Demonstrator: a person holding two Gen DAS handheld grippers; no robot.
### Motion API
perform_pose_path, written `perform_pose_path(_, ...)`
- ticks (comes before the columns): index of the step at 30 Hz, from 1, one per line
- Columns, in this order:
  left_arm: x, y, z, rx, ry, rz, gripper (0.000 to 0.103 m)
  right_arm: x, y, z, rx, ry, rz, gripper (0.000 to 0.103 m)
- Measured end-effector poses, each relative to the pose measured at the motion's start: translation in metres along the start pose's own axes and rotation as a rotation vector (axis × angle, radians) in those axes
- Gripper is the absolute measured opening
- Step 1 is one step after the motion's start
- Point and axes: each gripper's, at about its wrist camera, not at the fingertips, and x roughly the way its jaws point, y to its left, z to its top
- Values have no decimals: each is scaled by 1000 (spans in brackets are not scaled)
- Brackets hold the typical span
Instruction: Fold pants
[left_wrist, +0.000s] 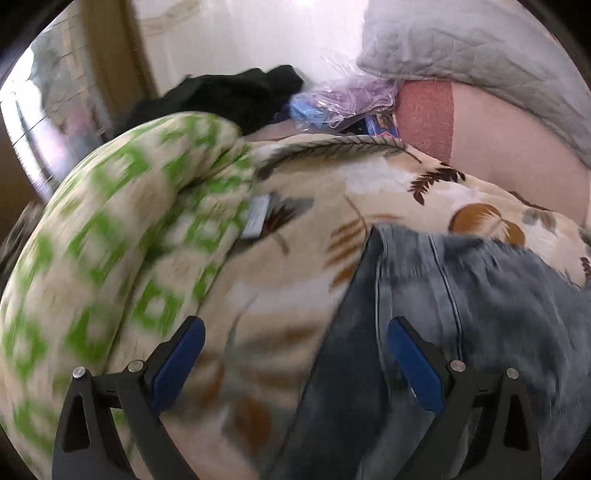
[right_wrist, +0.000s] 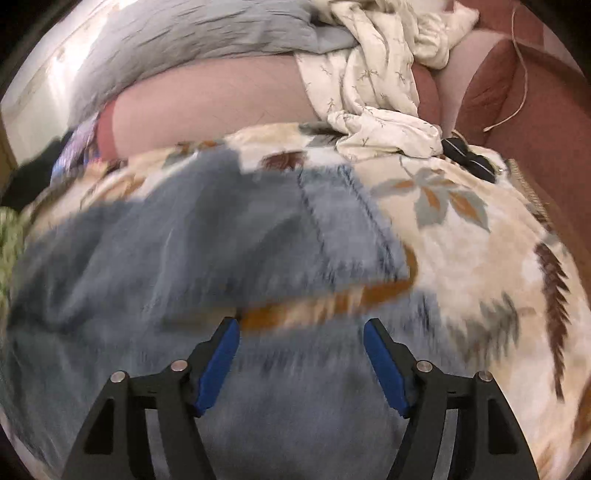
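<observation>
Faded blue denim pants (left_wrist: 461, 314) lie spread on a cream blanket (left_wrist: 295, 206) printed with leaves and feathers. In the left wrist view they fill the lower right, and my left gripper (left_wrist: 295, 328) hangs open above their left edge, nothing between its blue pads. In the right wrist view the pants (right_wrist: 184, 251) cover the left and centre, a folded panel with dark seams lying over them. My right gripper (right_wrist: 301, 328) stands open just above the denim and a strip of blanket (right_wrist: 461, 258), holding nothing. Both views are motion-blurred.
A green-and-white checked quilt roll (left_wrist: 110, 240) lies left of the pants. At the back sit a grey quilted cover (left_wrist: 480, 48), black clothing (left_wrist: 229, 92), clear plastic bags (left_wrist: 343, 99), a white patterned cloth (right_wrist: 380, 85), a dark small object (right_wrist: 469, 155) and a reddish sofa (right_wrist: 517, 92).
</observation>
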Motion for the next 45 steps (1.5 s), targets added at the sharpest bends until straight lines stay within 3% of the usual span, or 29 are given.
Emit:
perform_pose_path(3,27,-14,31,16,44,-1,99,17,-19,43,56,36,45,73)
perform_pose_path(6,51,-27,55,4,81,-22,99,47,-37,90,100,77,32,73)
perform_pose_path(10,80,-46,72,-4,139,-81,97,84,-46,126,137,120,41,73)
perform_pose_path(12,92,-56,75,14,159,-99,80,101,-48,137,134,131,18,73)
perform_pose_path(14,101,-66,74,28,185,-152,48,119,-50,143,141,154,-16,73)
perform_pose_path(16,109,-73,72,37,215,-186,36,132,-52,146,157,165,-24,73)
perform_pose_path(19,108,-81,69,57,176,-193,23,136,-53,150,179,123,-7,74)
perform_pose_path(21,104,-82,68,67,164,-201,18,137,-46,149,155,128,-14,64)
perform_pose_path(22,103,-80,69,63,160,-210,16,135,-41,149,130,128,-15,43)
perform_pose_path(23,100,-77,69,57,154,-223,14,132,-40,149,129,129,-6,32)
perform_pose_path(24,96,-74,69,51,145,-236,14,128,-40,150,134,123,-5,30)
perform_pose_path(25,92,-71,70,44,135,-249,13,121,-40,150,141,107,6,16)
perform_pose_path(26,86,-68,71,38,123,-263,13,117,-41,150,145,100,13,15)
perform_pose_path(30,61,-53,75,30,93,-295,13,90,-45,149,162,70,66,15)
perform_pose_path(38,4,-30,73,17,2,-367,12,40,-44,139,126,20,88,15)
perform_pose_path(45,-59,3,50,-16,-72,-432,12,-7,-63,119,186,-33,140,15)
